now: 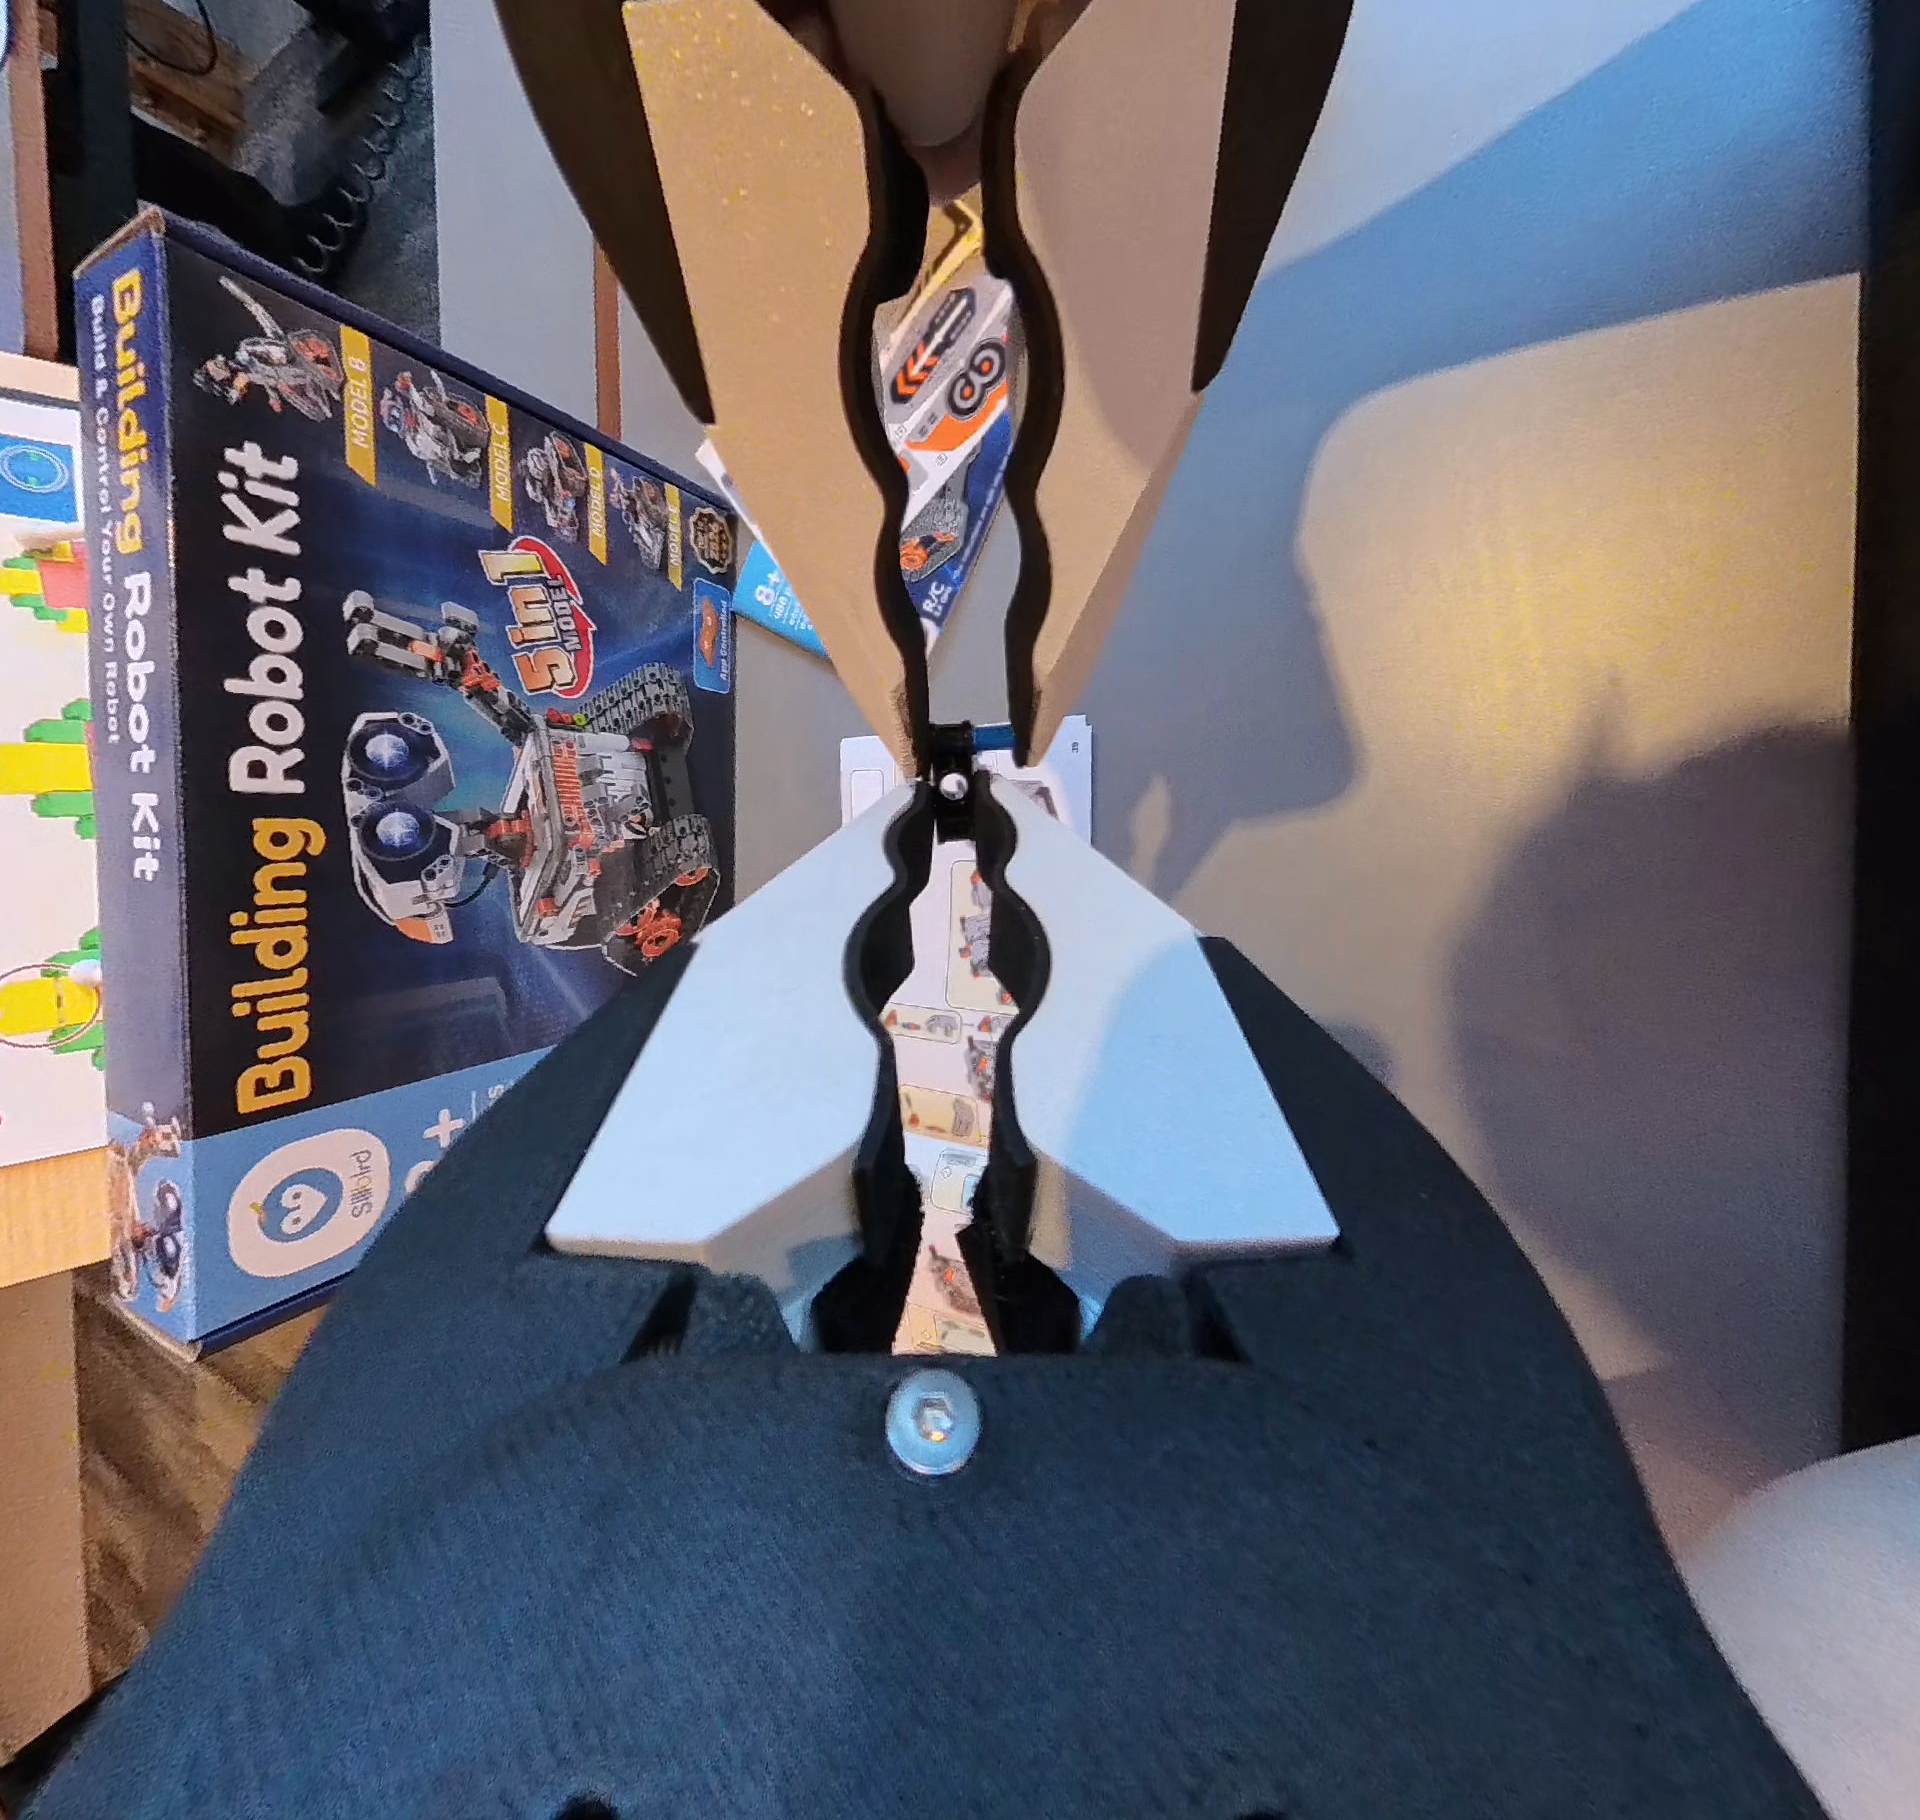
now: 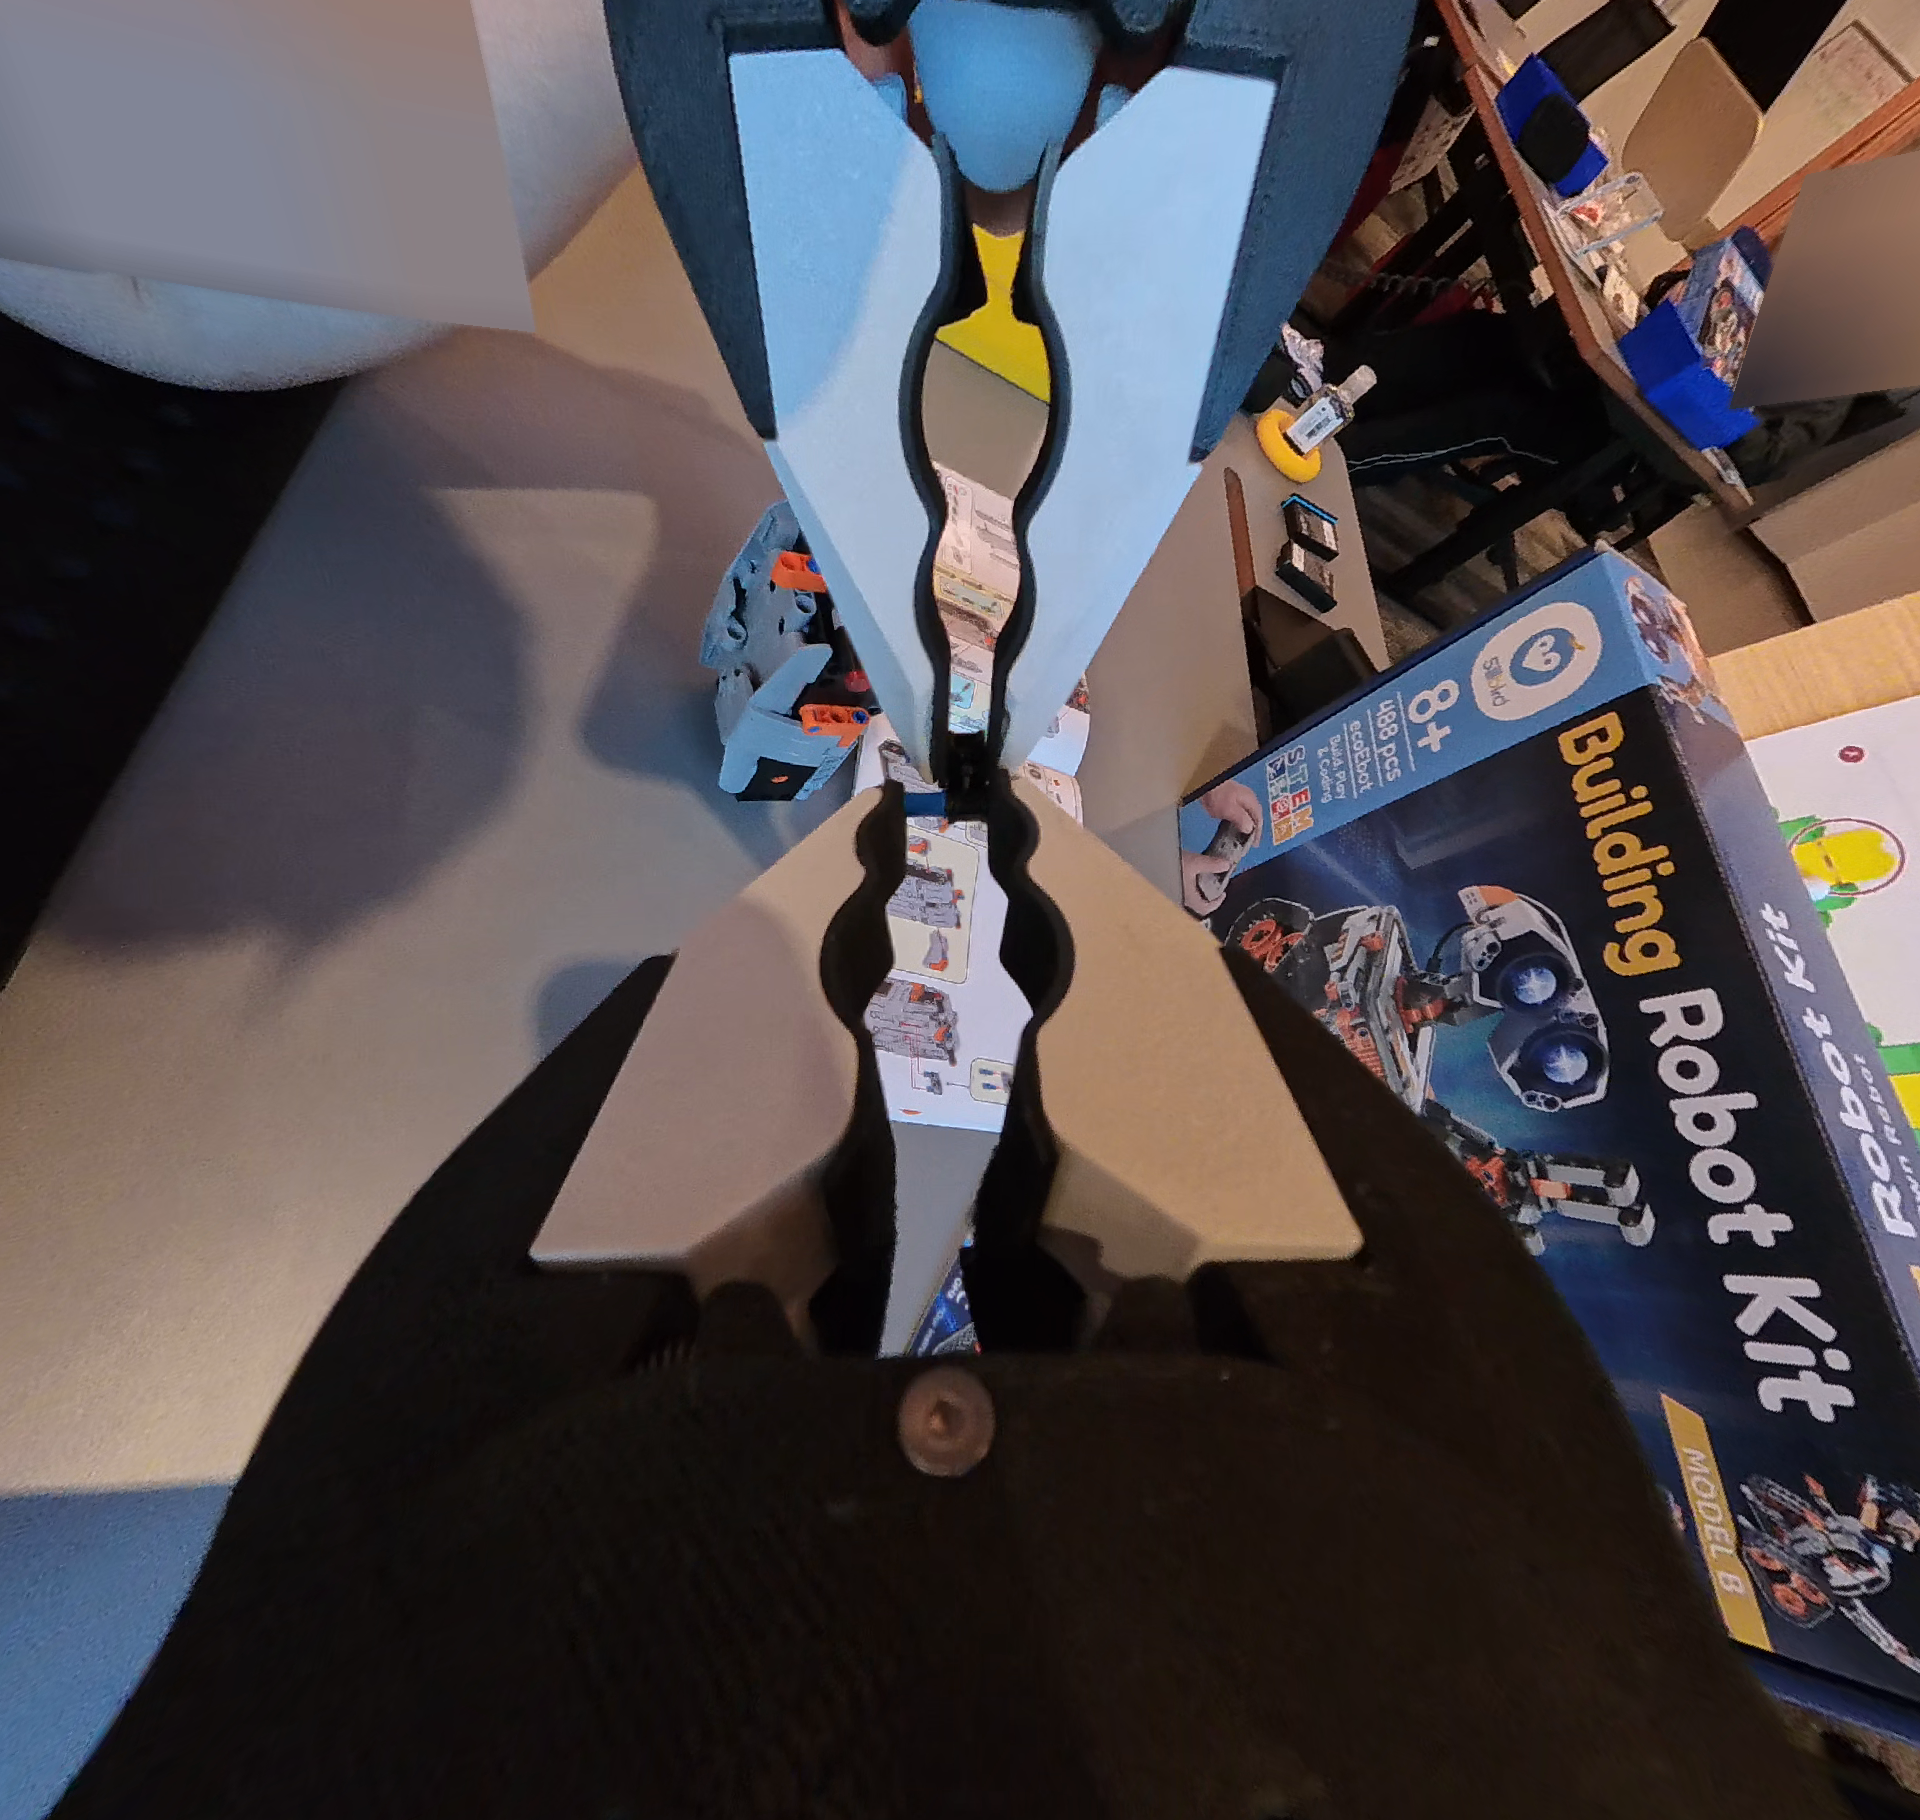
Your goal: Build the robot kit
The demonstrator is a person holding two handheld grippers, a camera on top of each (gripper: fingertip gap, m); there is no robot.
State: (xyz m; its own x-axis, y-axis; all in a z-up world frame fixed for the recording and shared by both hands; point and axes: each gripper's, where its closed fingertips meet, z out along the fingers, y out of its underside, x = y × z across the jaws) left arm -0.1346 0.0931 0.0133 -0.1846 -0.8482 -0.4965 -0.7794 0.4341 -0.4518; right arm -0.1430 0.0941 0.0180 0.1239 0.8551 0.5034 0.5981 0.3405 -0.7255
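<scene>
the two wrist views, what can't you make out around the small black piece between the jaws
- Black connector piece with blue pin: too small in both views to tell its exact shape.
- Instruction booklet: mostly hidden behind both grippers in both views.
- Grey brick assembly: right wrist view, partly behind the left gripper.
- Robot kit box: right wrist view, cut off by the edge.

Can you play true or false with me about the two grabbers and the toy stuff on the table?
1. The two grabbers meet tip to tip. True: the left gripper and the right gripper face each other.
2. The left gripper holds a small black piece. True.
3. The blue pin sits in the right gripper. True.
4. The big box is red. False: it is dark blue with a robot picture.
5. The booklet lies on top of the box. False: it lies on the table under the grippers.
6. The half-built grey model is being held. False: it sits on the table.
</scene>
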